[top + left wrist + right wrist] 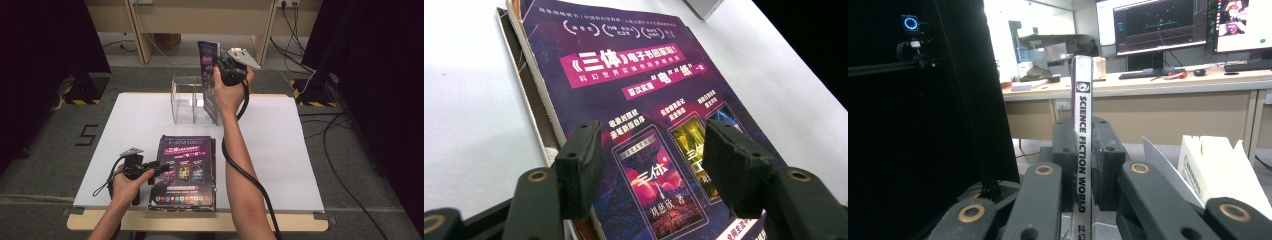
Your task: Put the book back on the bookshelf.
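A stack of purple-covered magazines (184,172) lies near the front edge of the white table (130,125). My left gripper (160,167) sits at the stack's left side, open, its jaws spread just above the top cover (644,100). My right gripper (222,64) is raised above the back of the table, shut on one magazine (209,80) held upright by its white spine (1082,130), which reads "SCIENCE FICTION WORLD". This magazine hangs over the right part of a clear acrylic holder (187,100).
Black curtains flank the table on both sides. Cables (325,135) trail over the grey floor at the right. A wooden desk frame (200,25) stands behind the table. Beyond it, the right gripper view has desks with monitors (1158,25) and a white box (1218,165).
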Available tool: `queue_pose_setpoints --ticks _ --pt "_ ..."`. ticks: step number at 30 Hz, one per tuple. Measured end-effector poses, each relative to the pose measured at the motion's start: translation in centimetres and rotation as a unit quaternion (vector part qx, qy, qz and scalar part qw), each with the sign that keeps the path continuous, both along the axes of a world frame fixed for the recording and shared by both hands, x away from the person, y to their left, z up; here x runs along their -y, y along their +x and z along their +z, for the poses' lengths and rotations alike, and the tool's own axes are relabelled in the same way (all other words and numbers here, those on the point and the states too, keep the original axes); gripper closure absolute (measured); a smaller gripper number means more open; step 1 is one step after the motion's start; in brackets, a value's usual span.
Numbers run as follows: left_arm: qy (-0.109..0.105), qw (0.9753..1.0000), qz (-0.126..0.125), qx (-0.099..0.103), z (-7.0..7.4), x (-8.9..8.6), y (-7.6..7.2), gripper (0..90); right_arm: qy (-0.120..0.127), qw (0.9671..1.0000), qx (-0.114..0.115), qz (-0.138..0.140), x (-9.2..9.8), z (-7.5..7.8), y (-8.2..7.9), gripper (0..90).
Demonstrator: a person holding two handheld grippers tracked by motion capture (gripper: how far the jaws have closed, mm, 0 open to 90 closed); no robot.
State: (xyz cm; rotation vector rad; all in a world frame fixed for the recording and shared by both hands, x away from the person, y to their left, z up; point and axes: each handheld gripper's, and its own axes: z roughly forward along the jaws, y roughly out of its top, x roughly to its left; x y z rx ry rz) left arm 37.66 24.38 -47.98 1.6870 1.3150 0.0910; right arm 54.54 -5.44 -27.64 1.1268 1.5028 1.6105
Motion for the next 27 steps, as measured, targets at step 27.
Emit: queue_pose_setpoints --ticks 27 --pt "0.000 1.0000 -0.002 -0.002 -0.1 0.0 0.0 40.3 -0.007 0.9999 0.000 -0.013 -0.6 -0.4 1.2 83.6"
